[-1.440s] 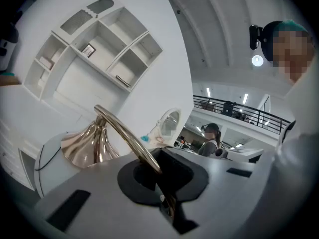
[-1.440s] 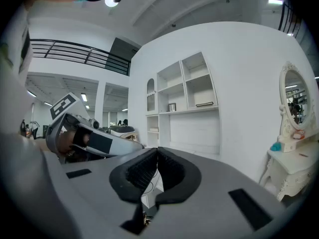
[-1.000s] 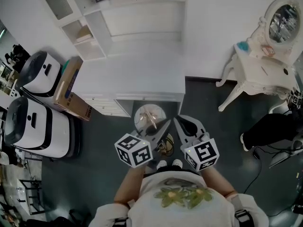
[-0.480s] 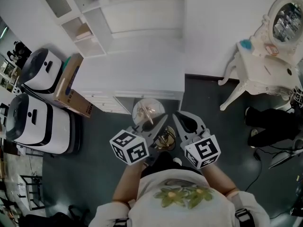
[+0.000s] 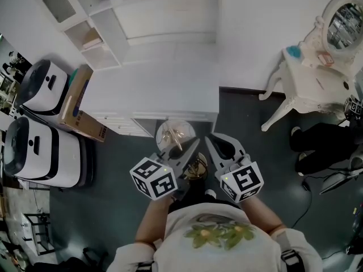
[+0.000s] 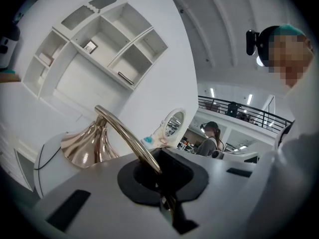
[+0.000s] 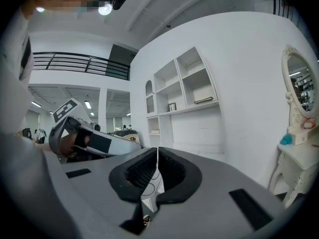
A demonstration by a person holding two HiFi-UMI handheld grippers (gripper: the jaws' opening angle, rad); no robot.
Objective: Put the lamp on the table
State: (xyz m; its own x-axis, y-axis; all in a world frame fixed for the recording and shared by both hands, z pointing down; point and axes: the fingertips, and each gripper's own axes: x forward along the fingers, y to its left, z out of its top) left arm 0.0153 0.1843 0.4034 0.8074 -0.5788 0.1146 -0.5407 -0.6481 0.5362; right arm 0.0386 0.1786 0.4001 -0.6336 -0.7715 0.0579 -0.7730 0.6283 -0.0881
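Note:
The lamp has a clear round shade (image 5: 174, 136) and a gold base (image 5: 198, 168). It hangs in front of me, just short of the white table's (image 5: 153, 89) near edge. My left gripper (image 5: 190, 150) is shut on the lamp's curved gold stem (image 6: 124, 133), which runs out of the jaws to a gold cone (image 6: 84, 146). My right gripper (image 5: 211, 143) is beside the lamp on its right. In the right gripper view its pads (image 7: 155, 176) meet with nothing seen between them. The left gripper's marker cube (image 7: 67, 111) shows in that view.
A white shelf unit (image 5: 102, 16) stands behind the table. A cardboard box (image 5: 79, 103) and two white machines (image 5: 34, 146) are at the left. A white vanity with an oval mirror (image 5: 317, 78) stands at the right, with a person's dark legs (image 5: 320, 146) below it.
Both grippers and the lamp have moved a little toward the white table. The grip on the stem is unchanged.

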